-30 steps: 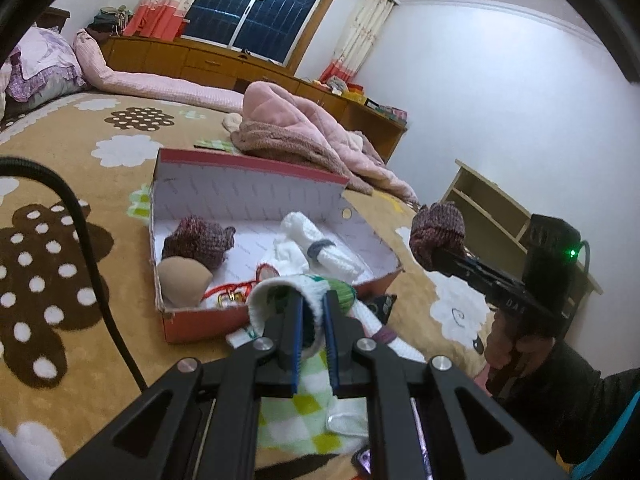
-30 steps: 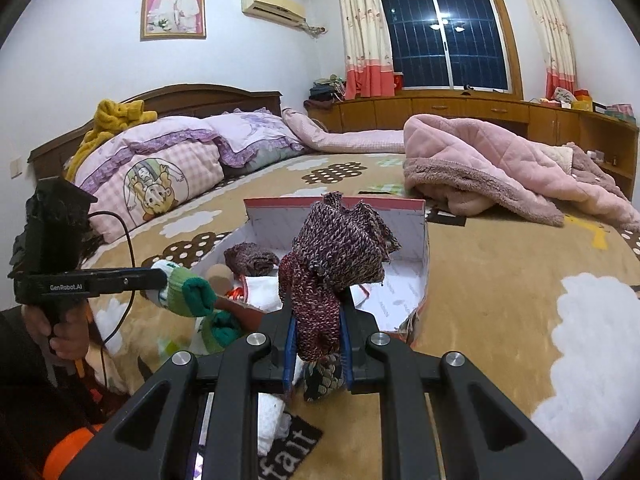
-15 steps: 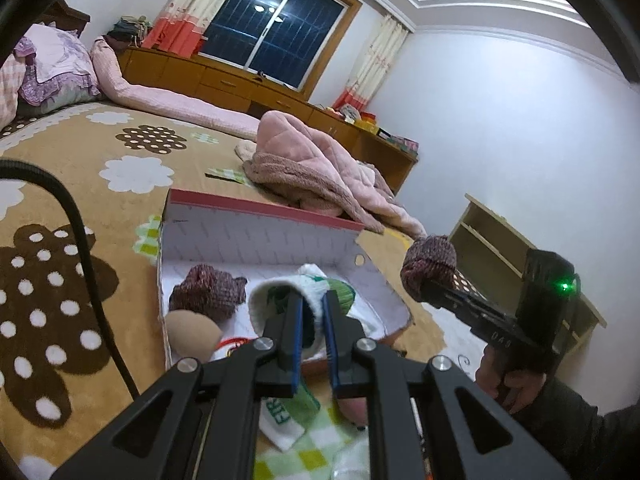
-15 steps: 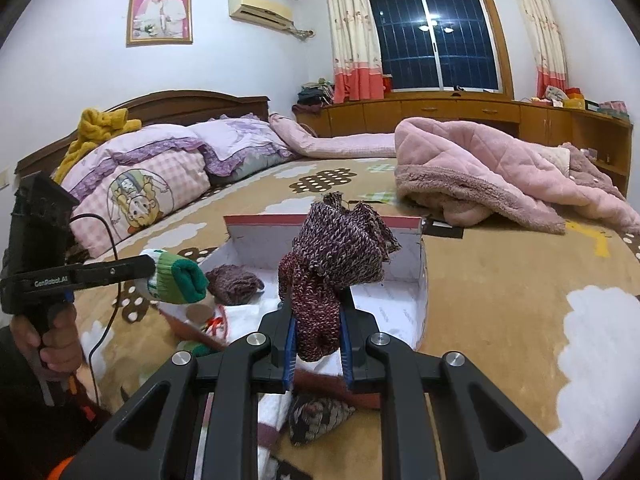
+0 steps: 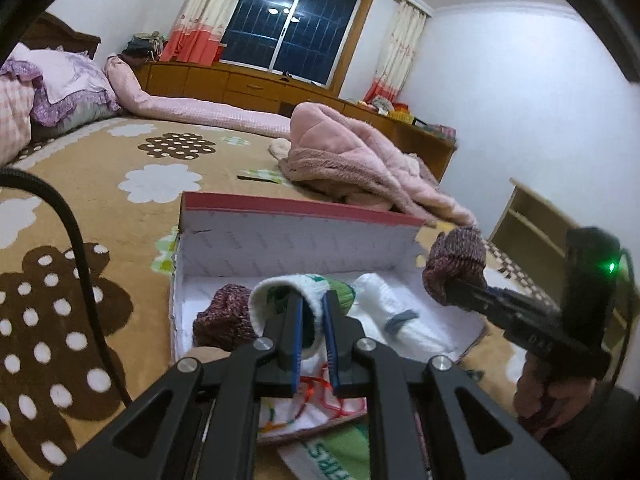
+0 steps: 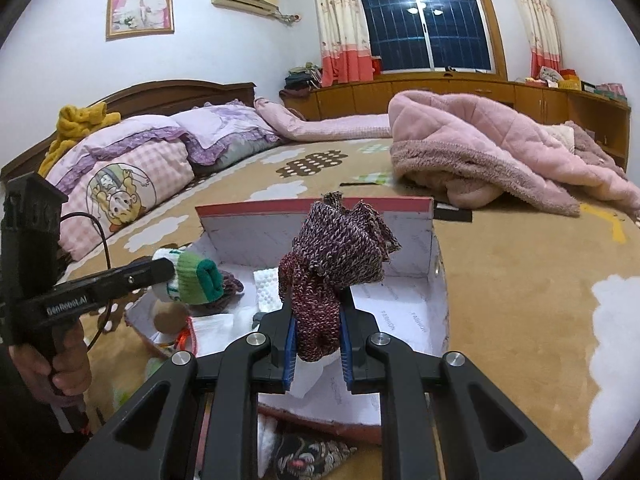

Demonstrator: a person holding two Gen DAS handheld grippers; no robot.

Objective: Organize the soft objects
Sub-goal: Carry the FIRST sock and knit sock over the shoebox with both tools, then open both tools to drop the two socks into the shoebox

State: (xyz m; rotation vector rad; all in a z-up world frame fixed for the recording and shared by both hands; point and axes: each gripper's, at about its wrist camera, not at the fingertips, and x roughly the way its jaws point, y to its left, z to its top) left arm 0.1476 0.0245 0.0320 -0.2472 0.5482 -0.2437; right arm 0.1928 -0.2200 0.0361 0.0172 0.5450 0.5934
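A red cardboard box with a white inside lies open on the bed. My left gripper is shut on a white and green sock, held over the box's near left part; the right wrist view shows that sock too. My right gripper is shut on a maroon knitted sock above the box's right side, also seen from the left wrist. Inside the box lie another maroon knitted sock, a white sock and a beige round piece.
A pink fleece robe is heaped beyond the box. Pillows line the headboard at left. More socks lie on the brown flowered bedspread in front of the box. A black cable curves at left.
Both grippers have moved forward over the box with their socks still gripped. The box now fills more of each view and the loose socks in front have slipped under the grippers.
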